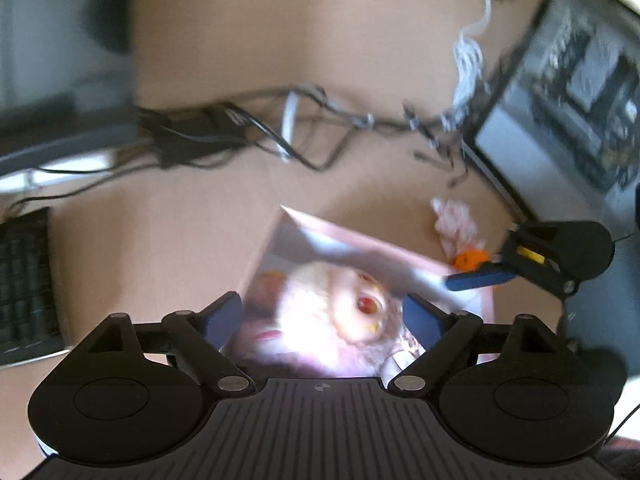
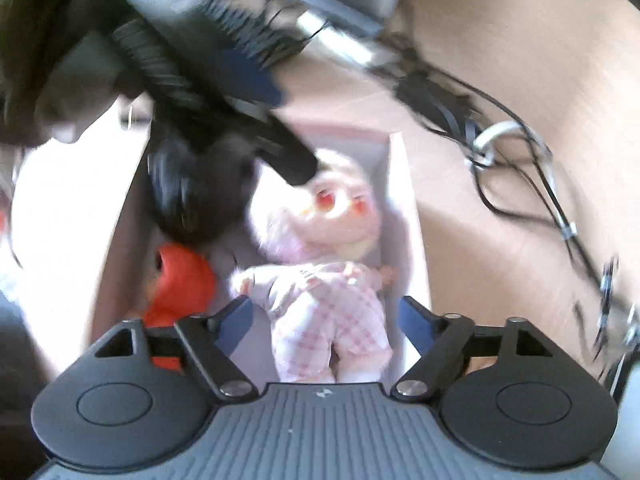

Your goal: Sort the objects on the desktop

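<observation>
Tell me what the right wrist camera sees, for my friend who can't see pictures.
A pink doll in checked pyjamas lies in a white box, just beyond the open right gripper. An orange toy sits beside it, and the left gripper reaches in from above, blurred.

A: The left gripper [image 1: 322, 316]?
B: Black ribbed body, two round black discs at seven and five o'clock, silver screws on the link arms, blue fingers [image 1: 422, 318].
A: And the right gripper [image 2: 326, 318]?
B: Same build: grey-black ribbed plate, small mark at its centre, silver screws, blue fingers [image 2: 416, 318].
</observation>
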`<state>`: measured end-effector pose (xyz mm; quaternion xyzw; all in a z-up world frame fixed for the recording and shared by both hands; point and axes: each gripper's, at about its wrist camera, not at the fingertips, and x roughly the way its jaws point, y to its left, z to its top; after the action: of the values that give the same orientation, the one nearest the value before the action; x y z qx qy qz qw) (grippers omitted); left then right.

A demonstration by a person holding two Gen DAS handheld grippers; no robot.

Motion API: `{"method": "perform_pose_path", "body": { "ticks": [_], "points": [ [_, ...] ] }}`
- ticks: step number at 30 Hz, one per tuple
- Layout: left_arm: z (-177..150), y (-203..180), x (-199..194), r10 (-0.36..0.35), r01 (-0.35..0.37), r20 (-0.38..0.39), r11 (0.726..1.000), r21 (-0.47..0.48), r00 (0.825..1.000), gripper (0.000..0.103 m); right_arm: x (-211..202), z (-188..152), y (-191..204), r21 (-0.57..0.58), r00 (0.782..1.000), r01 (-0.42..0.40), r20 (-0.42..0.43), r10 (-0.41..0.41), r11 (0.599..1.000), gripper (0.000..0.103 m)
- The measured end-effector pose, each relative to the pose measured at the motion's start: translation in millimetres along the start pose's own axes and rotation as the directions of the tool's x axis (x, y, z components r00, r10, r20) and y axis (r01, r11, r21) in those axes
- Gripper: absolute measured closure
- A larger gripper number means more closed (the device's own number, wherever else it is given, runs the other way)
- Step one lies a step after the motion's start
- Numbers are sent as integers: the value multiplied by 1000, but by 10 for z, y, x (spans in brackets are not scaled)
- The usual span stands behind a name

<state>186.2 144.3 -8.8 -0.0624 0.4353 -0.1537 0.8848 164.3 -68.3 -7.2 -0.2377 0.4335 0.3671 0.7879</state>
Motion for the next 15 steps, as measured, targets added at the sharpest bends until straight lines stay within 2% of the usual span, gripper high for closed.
{"method": "perform_pose_path", "body": {
  "ticks": [3,5,6,7,8,11,15],
  "points": [
    [-24,163,-253,30,-29,28,999,-39,999,14,-233,-6,-192,164,994,-96,73,85,982,21],
    [-55,168,-323,51,-51,8,999,-5,999,22,-294,-37,-193,210,985,-151,112,129,966,24],
    [-91,118,-334,57,-57,-11,998,36,998,25,-254,-25,-183,206,982,-166,123,143,964,29],
    [-133,53,-339,63,-60,-33,995,84,997,26,-183,36,-171,200,981,-176,120,154,964,45],
    [-181,-46,-336,66,-57,-56,988,146,996,26,-96,121,-158,193,980,-182,111,163,964,50],
    [-349,-286,-265,88,-54,-111,958,282,990,22,-22,101,-94,210,980,-186,105,167,960,50],
    [-487,-389,-25,154,-95,-152,935,342,976,20,-6,42,-62,251,979,-191,120,165,949,48]
  ]
}}
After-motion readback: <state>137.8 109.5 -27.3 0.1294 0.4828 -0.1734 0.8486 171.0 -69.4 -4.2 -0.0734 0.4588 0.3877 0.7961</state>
